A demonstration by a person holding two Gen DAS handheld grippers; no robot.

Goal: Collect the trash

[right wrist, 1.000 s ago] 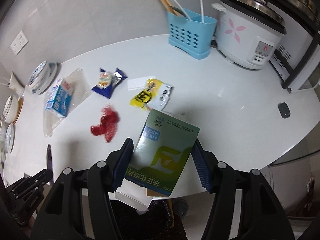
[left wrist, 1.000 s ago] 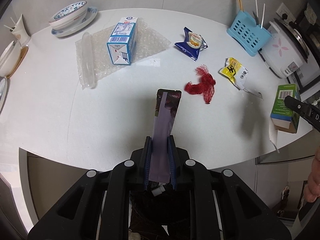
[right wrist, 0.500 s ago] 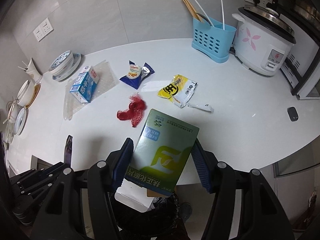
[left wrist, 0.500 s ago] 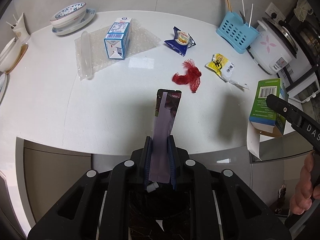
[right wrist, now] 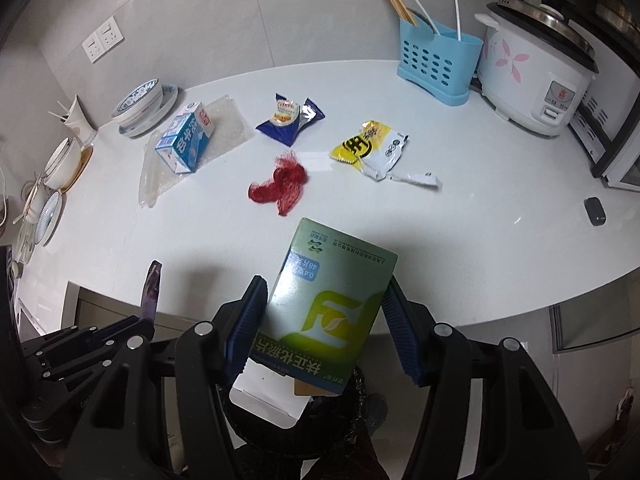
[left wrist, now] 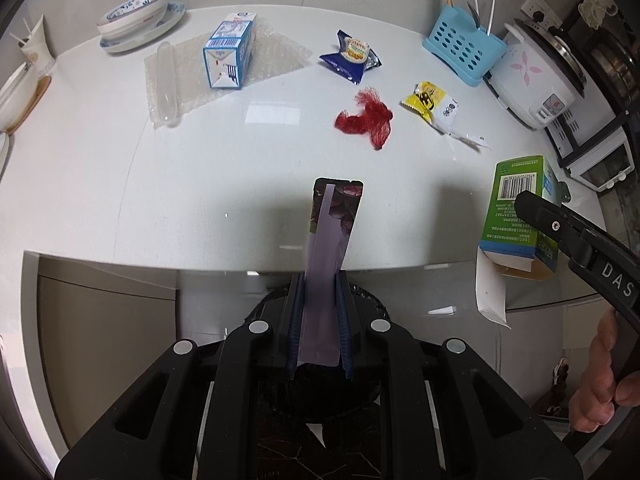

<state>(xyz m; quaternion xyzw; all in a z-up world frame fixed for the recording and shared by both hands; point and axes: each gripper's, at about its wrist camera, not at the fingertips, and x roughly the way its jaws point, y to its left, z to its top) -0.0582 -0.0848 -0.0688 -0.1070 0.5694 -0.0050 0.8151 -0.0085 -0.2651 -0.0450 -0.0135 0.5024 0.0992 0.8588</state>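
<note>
My left gripper is shut on a flat purple wrapper that sticks up between its pads. It hangs just past the white table's front edge, over a black bin bag. My right gripper is shut on a green box whose bottom flap hangs open, also beyond the edge above the dark bag. On the table lie a milk carton on bubble wrap, a blue snack wrapper, a red mesh net and a yellow wrapper.
A blue utensil caddy and a rice cooker stand at the back right. Stacked bowls and plates line the back left. A small black object lies near the right edge. A hand holds the right gripper's handle.
Both grippers have drawn back off the table toward its front edge, each keeping its hold. The cabinet front and the black bag have come into view beneath them.
</note>
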